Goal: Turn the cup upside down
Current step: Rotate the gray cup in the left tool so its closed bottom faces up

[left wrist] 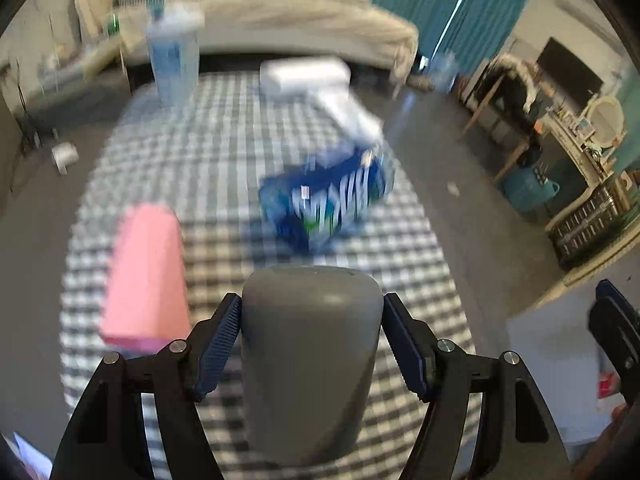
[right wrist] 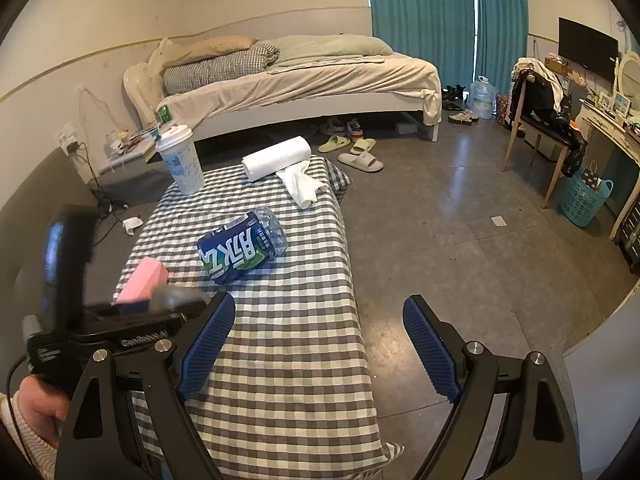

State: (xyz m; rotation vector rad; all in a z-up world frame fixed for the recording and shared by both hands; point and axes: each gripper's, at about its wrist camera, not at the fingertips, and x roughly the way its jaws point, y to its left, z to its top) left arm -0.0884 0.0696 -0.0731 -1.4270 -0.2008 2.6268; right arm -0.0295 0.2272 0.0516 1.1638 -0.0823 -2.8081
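A grey cup sits between the blue pads of my left gripper, which is shut on it and holds it above the checked tablecloth. The cup's flat closed end points away from the camera; its rim is hidden. The left wrist view is motion-blurred. In the right wrist view, only a grey bit of the cup shows past the left gripper's body. My right gripper is open and empty, over the table's near right edge.
On the table lie a blue-labelled bottle pack, a pink block, a paper roll with a white cloth, and a lidded paper cup. A bed, slippers, a chair and a teal basket stand beyond.
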